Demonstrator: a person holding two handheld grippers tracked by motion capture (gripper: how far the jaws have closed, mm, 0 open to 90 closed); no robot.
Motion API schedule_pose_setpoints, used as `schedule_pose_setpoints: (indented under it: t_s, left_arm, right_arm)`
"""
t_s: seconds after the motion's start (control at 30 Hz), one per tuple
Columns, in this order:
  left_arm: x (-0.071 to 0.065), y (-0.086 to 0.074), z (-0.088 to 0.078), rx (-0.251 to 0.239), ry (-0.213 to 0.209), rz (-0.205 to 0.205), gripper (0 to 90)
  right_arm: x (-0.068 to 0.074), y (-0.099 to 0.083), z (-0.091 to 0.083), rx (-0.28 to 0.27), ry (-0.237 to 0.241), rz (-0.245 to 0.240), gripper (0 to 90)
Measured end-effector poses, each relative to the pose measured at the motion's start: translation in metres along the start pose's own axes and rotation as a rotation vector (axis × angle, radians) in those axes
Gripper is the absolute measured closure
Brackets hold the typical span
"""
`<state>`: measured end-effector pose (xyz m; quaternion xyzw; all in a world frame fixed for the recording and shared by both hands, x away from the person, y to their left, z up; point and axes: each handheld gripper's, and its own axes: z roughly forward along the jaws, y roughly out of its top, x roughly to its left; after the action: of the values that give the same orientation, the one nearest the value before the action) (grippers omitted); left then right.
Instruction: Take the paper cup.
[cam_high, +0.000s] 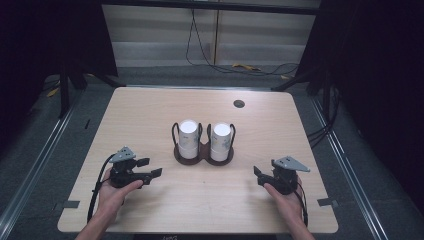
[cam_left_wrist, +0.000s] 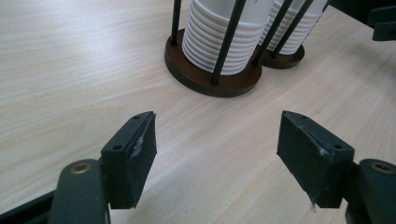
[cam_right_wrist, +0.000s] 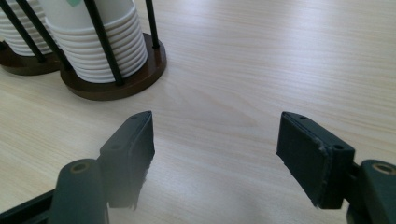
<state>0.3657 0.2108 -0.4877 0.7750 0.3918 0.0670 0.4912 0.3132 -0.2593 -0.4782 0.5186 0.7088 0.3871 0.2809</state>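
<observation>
Here, left gripper empty, right gripper empty (jaws apart), cup stacks cropped above.

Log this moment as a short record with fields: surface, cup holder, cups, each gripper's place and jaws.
surface: light wooden table, with a round dark cable hole near its far edge
holder: dark brown double-ring wooden base with black wire uprights, at mid-table
cups: two stacks of white paper cups, left stack, right stack, upside down inside the uprights
left gripper: near the left stack's side, jaws open, nothing between them
right gripper: right of the holder, jaws open, nothing between them
contact: neither gripper touches holder or cups
</observation>
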Motion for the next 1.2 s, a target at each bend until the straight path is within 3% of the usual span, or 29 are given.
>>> schedule_pose_setpoints:
  t_s: [0.2,0.4,0.57,0.7,0.9,1.07,1.2]
  left_arm:
    - [0.0,0.002,0.0,0.002,0.002,-0.02,30.6]
    - [-0.004,0.006,0.001,-0.007,-0.004,0.012,29.6]
    - [-0.006,0.008,-0.001,-0.02,-0.01,0.002,29.2]
    - [-0.008,0.013,-0.003,-0.021,-0.04,0.003,28.8]
    - [-0.014,0.017,-0.01,-0.051,-0.054,0.023,26.8]
    - [-0.015,0.021,-0.01,-0.061,-0.048,0.01,22.6]
    - [-0.017,0.03,-0.008,-0.051,-0.082,0.002,23.9]
  right_arm:
    - [0.0,0.0,0.0,0.026,0.013,0.021,27.6]
    - [0.0,0.001,0.001,0.04,0.033,0.023,27.6]
    - [0.002,0.0,0.002,0.047,0.045,0.019,27.3]
    - [0.004,0.001,0.0,0.045,0.046,0.007,27.3]
    - [0.012,0.002,-0.002,0.044,0.073,-0.006,27.0]
    - [0.018,0.002,-0.002,0.042,0.094,-0.021,26.8]
    - [0.022,0.002,-0.003,0.026,0.142,-0.045,25.8]
